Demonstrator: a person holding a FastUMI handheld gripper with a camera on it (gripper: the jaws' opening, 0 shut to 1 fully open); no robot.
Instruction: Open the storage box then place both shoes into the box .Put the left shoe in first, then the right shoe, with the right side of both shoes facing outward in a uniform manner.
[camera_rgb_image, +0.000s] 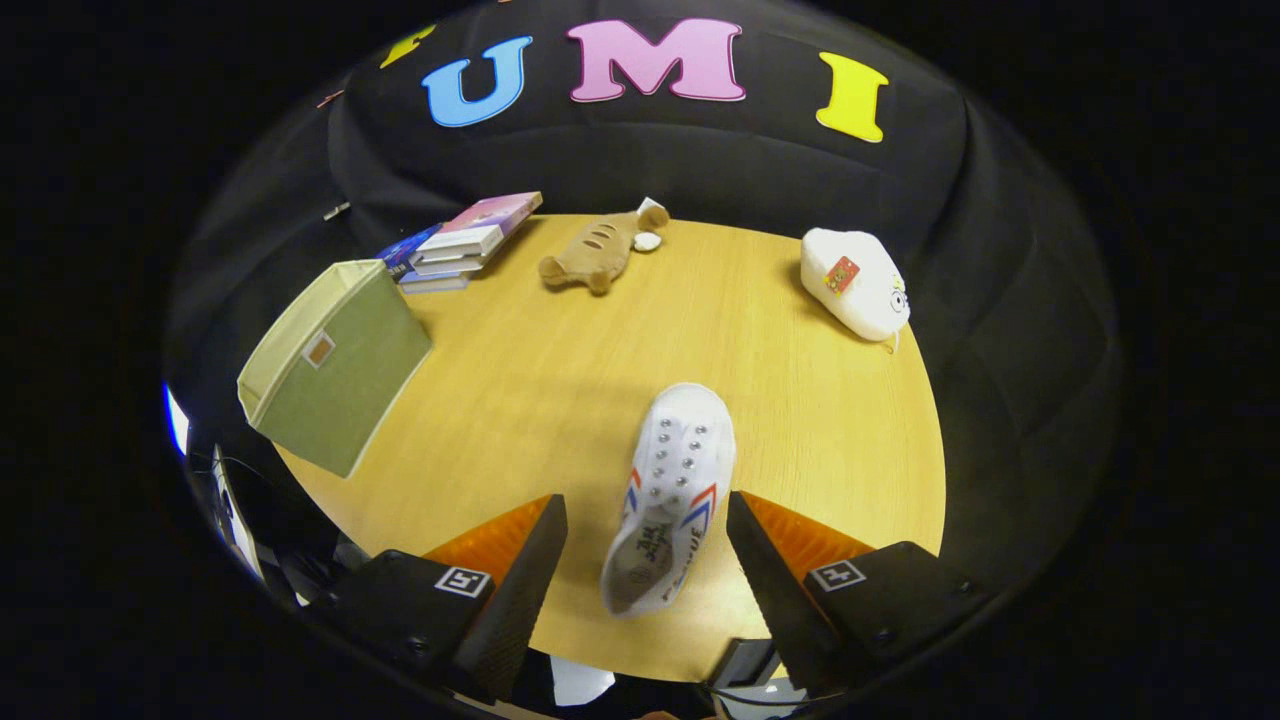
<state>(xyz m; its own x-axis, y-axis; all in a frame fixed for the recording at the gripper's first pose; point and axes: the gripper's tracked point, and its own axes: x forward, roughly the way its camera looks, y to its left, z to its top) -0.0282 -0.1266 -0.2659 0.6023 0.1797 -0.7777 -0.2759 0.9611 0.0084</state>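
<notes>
Shoe: one white shoe (672, 490) lies near the front edge of the round desk (820, 420), with its toe pointing toward the middle of the desk and its heel toward the gripper.
Gripper: the gripper (647, 545) is spread wide, with the heel end of the shoe between the fingers, and neither finger touches it.
Box: the green storage box (335, 365) sits at the left edge of the desk, well apart from the shoe.
Other things: some books (462, 242), a brown plush toy (598, 252) and a white plush toy (855, 283) lie along the far edge.
Slip: the shoe looks soft, so a pinch on the heel alone could let it tip or drop.
Turn: the shoe could go in facing the wrong way if it twists while carried.
Bump: the box is light cloth at the edge, so a push could knock it off.
</notes>
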